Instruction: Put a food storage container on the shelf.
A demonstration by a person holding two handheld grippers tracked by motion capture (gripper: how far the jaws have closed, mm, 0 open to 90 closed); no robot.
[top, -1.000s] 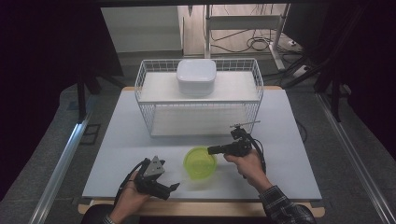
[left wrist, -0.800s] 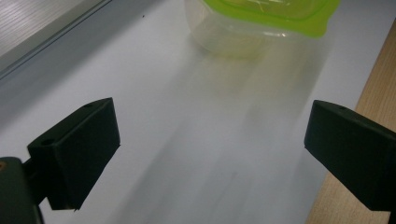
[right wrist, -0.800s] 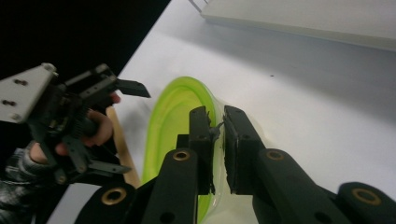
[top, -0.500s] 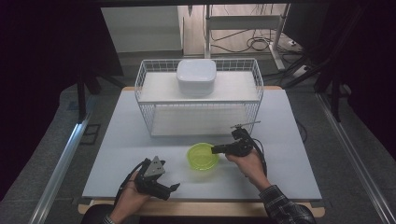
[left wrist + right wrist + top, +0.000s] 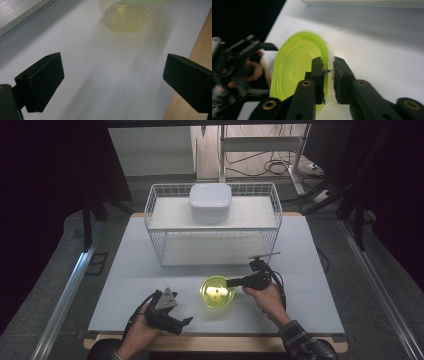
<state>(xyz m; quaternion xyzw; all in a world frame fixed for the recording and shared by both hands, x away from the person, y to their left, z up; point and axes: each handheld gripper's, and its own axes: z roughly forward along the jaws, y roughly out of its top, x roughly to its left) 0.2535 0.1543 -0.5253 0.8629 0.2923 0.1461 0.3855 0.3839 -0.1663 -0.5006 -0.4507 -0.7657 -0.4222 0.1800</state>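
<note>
Bowl (image 5: 217, 291) shifted slightly toward the rack (image 5: 212, 225) on the pale table (image 5: 310, 270), dark room around, right tool (image 5: 231, 282) just closing, clamped on its rim, left tool (image 5: 186, 322) wide open, empty, right gripper view shows jaws astride the rim.

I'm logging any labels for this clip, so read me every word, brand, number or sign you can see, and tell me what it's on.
None can be read.
Green bowl: no print shows; small pale marks inside, too blurred to tell.
White container on the wire basket: plain.
Both grippers, left gripper and right gripper: no markings show.
</note>
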